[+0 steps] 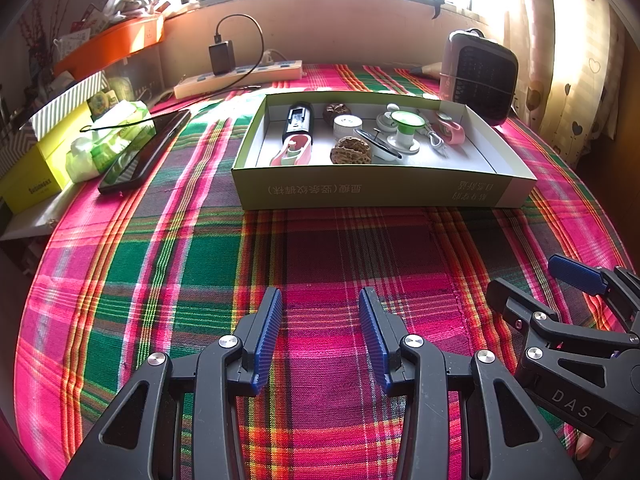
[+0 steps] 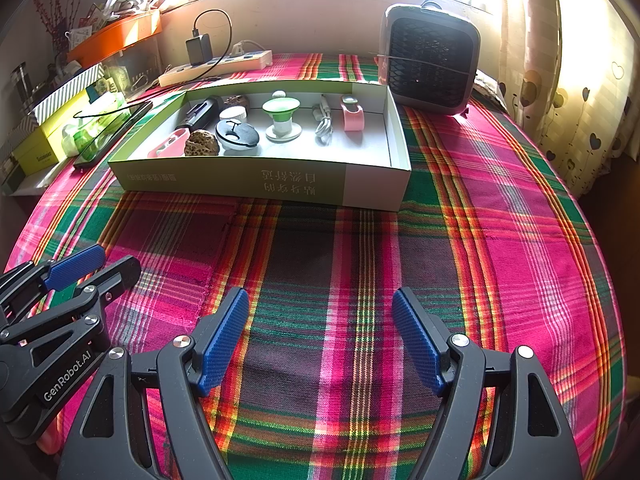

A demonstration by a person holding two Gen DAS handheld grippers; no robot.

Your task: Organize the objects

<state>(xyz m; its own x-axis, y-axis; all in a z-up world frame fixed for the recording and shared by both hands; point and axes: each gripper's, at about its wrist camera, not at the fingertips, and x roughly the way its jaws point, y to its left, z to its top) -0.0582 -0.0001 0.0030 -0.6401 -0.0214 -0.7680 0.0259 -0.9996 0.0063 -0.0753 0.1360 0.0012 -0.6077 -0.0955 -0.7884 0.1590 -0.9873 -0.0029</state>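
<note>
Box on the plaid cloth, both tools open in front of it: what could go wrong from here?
1. The things in the box lie close together: the dark walnut touches the pink holder, so a grab may catch both.
2. The white cable is loose and may snag.
3. The box is light card; the left tool or right tool could push it toward the heater.

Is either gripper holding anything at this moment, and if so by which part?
Nothing is held. The left gripper and right gripper both stand open over the plaid cloth, short of the box.
</note>
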